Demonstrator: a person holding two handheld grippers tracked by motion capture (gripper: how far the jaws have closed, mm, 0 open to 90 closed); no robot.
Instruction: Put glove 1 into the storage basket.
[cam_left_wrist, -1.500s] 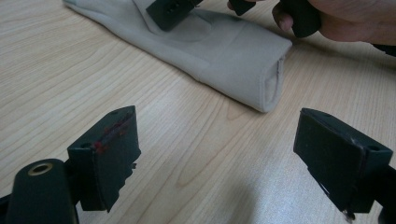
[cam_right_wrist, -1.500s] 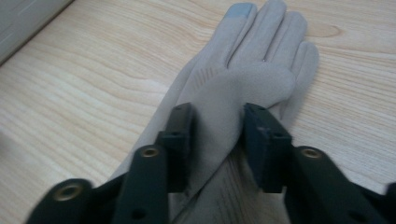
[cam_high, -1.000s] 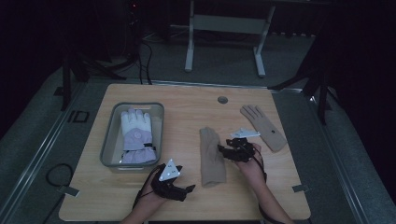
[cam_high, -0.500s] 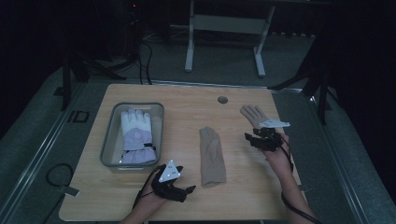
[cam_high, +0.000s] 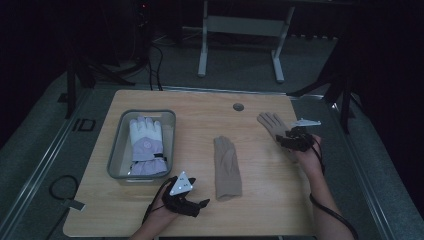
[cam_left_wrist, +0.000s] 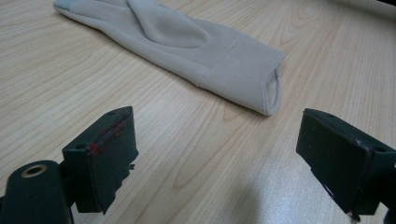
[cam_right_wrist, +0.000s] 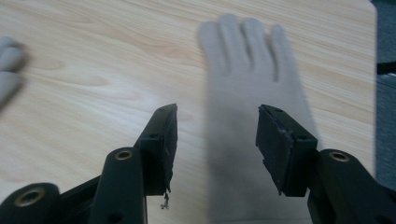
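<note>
Two beige gloves lie flat on the wooden table (cam_high: 200, 105). One beige glove (cam_high: 227, 167) (cam_left_wrist: 187, 42) rests mid-table, its cuff toward me. My left gripper (cam_high: 200, 204) (cam_left_wrist: 224, 163) is open at the front edge, just left of that cuff, with nothing between its jaws. The other beige glove (cam_high: 272, 124) (cam_right_wrist: 254, 93) lies at the right, fingers pointing away. My right gripper (cam_high: 282, 141) (cam_right_wrist: 215, 140) hovers open over its cuff end, the glove blurred beneath the jaws. A white and lilac glove (cam_high: 146, 146) lies in the grey tray (cam_high: 117, 145) at the left.
A round grommet hole (cam_high: 238, 107) sits near the table's far edge. Bare wood stretches between the tray and the middle glove. A white-legged frame (cam_high: 240, 30) stands on the floor beyond the table.
My right gripper has travelled from the middle glove across to the right-hand glove and now sits over its cuff. The left gripper has stayed still.
</note>
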